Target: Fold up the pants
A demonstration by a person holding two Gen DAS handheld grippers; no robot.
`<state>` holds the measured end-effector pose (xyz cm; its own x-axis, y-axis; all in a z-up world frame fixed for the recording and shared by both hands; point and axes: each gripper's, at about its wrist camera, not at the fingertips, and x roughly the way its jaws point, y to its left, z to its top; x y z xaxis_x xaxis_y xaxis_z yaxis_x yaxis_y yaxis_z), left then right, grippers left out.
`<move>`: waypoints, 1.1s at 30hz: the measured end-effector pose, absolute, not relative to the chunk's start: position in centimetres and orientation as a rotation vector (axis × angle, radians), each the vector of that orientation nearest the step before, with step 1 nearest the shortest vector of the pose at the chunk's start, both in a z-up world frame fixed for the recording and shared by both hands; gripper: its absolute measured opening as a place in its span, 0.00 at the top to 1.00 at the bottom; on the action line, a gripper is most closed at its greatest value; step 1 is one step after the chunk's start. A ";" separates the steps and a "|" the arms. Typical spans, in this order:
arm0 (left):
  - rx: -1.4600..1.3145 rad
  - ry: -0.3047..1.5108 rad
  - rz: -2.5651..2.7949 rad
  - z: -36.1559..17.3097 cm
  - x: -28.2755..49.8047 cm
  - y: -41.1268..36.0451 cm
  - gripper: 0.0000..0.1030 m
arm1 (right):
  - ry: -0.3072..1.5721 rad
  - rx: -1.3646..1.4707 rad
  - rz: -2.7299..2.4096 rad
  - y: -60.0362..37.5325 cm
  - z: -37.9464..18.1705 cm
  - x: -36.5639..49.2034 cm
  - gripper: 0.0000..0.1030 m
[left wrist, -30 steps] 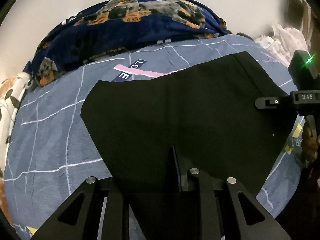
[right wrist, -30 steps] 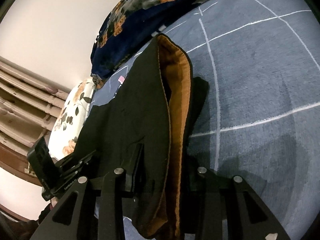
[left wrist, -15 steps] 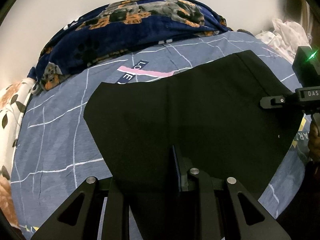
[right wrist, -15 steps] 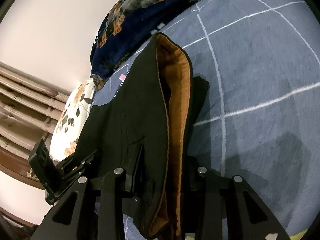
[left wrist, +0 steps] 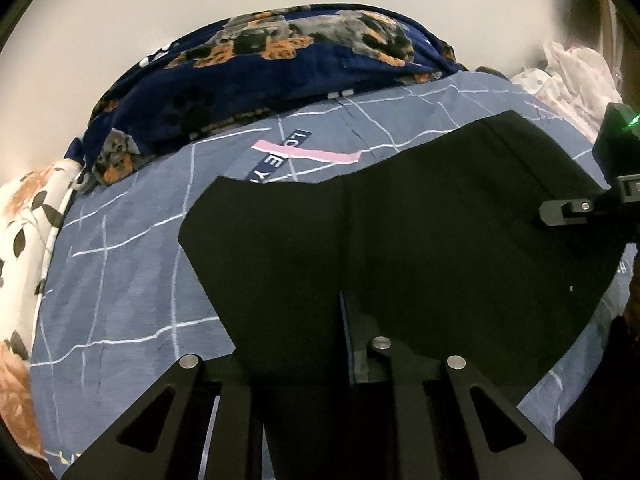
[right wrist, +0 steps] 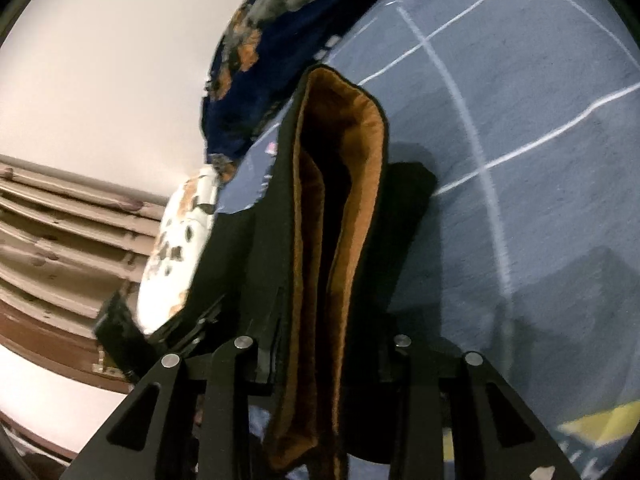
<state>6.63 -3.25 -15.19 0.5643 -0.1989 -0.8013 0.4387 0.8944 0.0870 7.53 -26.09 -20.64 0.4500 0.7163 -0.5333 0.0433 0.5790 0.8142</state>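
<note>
Over the bed (left wrist: pixel 120 280), the left gripper (left wrist: pixel 340 320) is pinching the black pants (left wrist: pixel 420 232), its jaws having just closed tighter, while the right gripper (right wrist: pixel 324 344) is clamping their orange-lined waistband (right wrist: pixel 352 200).

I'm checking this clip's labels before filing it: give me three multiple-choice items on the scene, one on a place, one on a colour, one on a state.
1. Where do the black pants lie?
A. on the blue grid bedspread
B. on a wooden floor
C. over a chair

2. What colour is the pants' lining?
A. white
B. orange-brown
C. green

3. What is the right gripper doing?
A. hanging open over bare bedding
B. shut on the pants' edge
C. holding a pillow

Answers: 1 A, bedspread shows all around the cloth. 2 B, the open edge shows it. 3 B, the layers run between its jaws.
</note>
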 end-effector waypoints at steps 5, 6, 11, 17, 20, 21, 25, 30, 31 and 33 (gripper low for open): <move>0.279 0.881 -0.360 -14.1 7.2 -1.7 0.86 | 1.037 0.874 0.537 -23.9 -19.1 8.5 0.72; 0.275 0.878 -0.354 -13.9 7.4 -1.4 0.86 | 1.037 0.874 0.549 -23.3 -18.9 8.8 0.72; 0.253 0.858 -0.319 -12.8 8.9 0.6 0.86 | 1.037 0.881 0.590 -21.5 -18.2 10.4 0.72; 0.246 0.837 -0.287 -11.6 11.2 2.3 0.86 | 1.032 0.895 0.616 -20.1 -17.7 13.3 0.72; 0.240 0.824 -0.269 -11.2 12.5 3.0 0.86 | 1.021 0.903 0.627 -19.4 -17.4 15.1 0.72; 0.238 0.820 -0.264 -11.1 13.0 3.2 0.86 | 1.018 0.904 0.631 -19.1 -17.2 15.8 0.72; 0.227 0.804 -0.243 -10.8 14.9 4.0 0.86 | 1.007 0.911 0.641 -18.4 -17.2 18.0 0.72; 0.205 0.792 -0.219 -10.7 17.7 4.9 0.86 | 0.999 0.913 0.647 -17.7 -17.2 20.5 0.72; 0.199 0.793 -0.215 -10.7 18.3 5.2 0.86 | 0.998 0.911 0.649 -17.6 -17.2 21.0 0.72; 0.194 0.790 -0.206 -10.8 19.2 5.5 0.86 | 0.996 0.914 0.652 -17.2 -17.5 22.3 0.72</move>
<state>19.23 5.47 -10.80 0.6858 -0.1106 -0.7193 0.2548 0.9623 0.0949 22.26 -17.21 -17.51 0.4149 0.8091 -0.4161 -0.0575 0.4797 0.8756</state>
